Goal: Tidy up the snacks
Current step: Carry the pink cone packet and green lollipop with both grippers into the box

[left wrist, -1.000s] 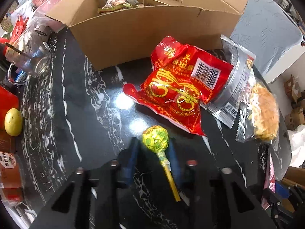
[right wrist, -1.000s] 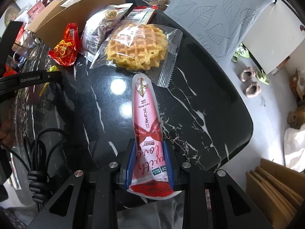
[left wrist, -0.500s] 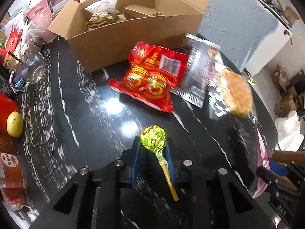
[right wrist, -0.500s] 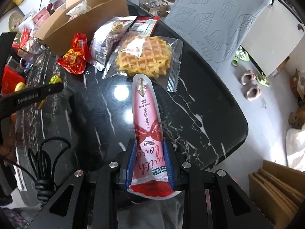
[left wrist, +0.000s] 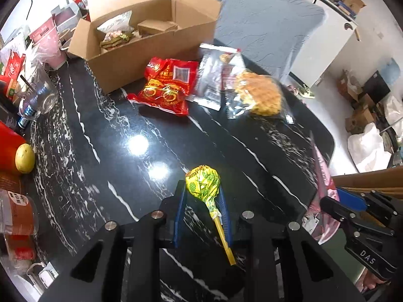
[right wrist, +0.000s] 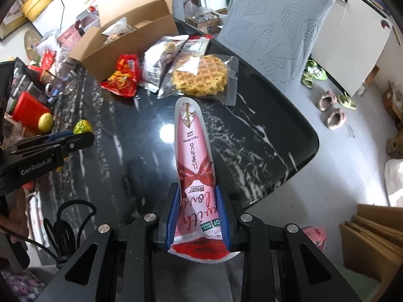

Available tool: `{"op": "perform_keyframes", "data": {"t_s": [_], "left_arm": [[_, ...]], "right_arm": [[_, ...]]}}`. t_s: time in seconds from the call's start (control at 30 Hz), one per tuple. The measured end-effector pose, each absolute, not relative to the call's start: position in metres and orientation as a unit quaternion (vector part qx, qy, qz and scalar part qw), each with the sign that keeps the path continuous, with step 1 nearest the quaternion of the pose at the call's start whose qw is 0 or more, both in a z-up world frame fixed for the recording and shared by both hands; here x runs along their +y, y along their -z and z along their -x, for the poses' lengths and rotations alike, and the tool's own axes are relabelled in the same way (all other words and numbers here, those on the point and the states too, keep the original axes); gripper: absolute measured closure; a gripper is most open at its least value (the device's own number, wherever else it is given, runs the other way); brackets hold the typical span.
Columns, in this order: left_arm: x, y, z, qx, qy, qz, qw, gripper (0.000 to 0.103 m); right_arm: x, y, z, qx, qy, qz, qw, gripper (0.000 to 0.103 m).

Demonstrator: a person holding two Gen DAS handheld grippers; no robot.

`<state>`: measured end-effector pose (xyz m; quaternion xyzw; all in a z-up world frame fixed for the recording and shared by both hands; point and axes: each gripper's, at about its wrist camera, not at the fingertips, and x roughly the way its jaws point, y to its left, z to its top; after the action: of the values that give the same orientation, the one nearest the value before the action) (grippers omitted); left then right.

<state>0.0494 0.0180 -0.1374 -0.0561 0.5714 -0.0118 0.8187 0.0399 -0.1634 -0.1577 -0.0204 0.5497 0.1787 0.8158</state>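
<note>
Left gripper: blue jaws pinching 1 yellow-green foil-wrapped lollipop above the black white-veined marble table.
Right gripper: jaws clamping 1 long pink plastic snack pouch, its tail cut off in the left view.
Lying ahead, overlapping: 1 red foil snack bag, 1 silver foil packet, 1 clear-wrapped round waffle.
Open brown cardboard box standing behind them, holding packets too small to identify.
Grey leaf-patterned chair standing beyond the table edge.
</note>
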Motion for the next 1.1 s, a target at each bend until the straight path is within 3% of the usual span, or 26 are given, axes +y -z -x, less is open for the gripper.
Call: {"op": "perform_keyframes", "data": {"t_s": [0.63,1.1], "left_arm": [[0.026,0.070,-0.016,0.503,0.036,0.074,0.860,0.078],[0.074,0.049,-0.061,0.469,0.014,0.117,0.875,0.078]], "right_arm": [[-0.137,0.080,-0.023,0.469,-0.237,0.031,0.850,0.075],[-0.098,0.050,-0.068,0.458,-0.266,0.038,0.847,0.075]]}}
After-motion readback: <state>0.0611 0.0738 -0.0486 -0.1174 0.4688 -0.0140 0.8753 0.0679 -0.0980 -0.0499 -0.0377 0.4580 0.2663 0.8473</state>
